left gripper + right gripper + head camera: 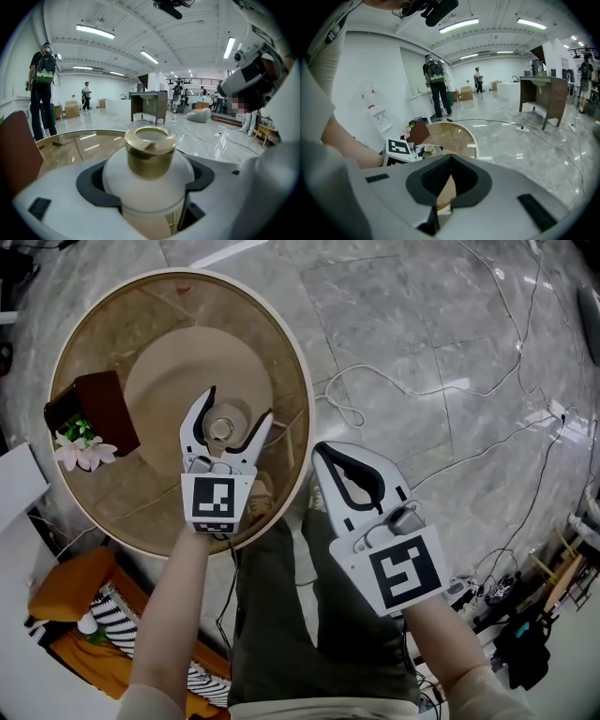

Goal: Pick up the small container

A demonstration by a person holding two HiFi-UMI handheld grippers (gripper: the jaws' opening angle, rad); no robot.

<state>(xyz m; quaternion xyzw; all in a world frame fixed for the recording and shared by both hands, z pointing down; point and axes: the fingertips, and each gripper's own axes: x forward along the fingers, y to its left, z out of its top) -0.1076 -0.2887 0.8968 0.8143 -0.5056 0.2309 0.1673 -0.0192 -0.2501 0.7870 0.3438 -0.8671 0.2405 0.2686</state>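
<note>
The small container [222, 428] is a white jar with a gold lid [149, 152], seen over the middle of the round table [281, 343]. My left gripper [238, 407] is shut on it, its white jaws hugging the jar's body on both sides with the tips still apart. In the left gripper view the jar fills the hollow between the dark pads [96, 180]. My right gripper [319, 452] hangs off the table's right edge above the floor, shut and holding nothing. The right gripper view shows the left gripper's marker cube [399, 147] and the jar [428, 150] beyond the closed jaws.
A dark brown box [94, 409] with pink and white flowers [80, 446] stands at the table's left edge. Cables [422, 390] trail over the marble floor to the right. An orange bag [75, 615] lies at lower left. People [43, 89] stand far off.
</note>
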